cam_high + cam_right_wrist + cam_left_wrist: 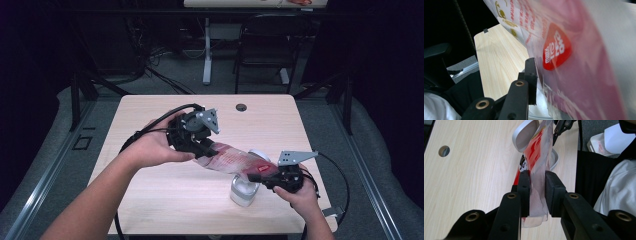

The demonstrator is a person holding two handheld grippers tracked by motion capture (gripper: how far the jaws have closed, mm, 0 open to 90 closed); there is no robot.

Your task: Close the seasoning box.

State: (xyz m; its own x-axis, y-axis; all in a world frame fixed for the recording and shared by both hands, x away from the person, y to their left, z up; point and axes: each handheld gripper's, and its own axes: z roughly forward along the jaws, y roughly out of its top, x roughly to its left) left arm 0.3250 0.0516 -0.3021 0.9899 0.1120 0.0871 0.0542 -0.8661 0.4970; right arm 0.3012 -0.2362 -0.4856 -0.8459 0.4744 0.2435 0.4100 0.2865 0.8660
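A clear plastic bag (231, 161) with red print is stretched level above the table between my two grippers. My left gripper (209, 149) is shut on the bag's left end; in the left gripper view both pads (524, 182) pinch the film of the bag (536, 152). My right gripper (257, 176) is shut on the bag's red right end. In the right gripper view one finger (531, 75) lies against the bag (564, 50), which hides the other. A clear jar (244, 192) stands under the bag, its round lid (524, 133) tipped open.
The wooden table (150, 200) has a cable hole (241, 107) near its far edge. A black chair (267, 45) and another table's leg (207, 50) stand beyond it. Cables trail from both grippers over the table's near part.
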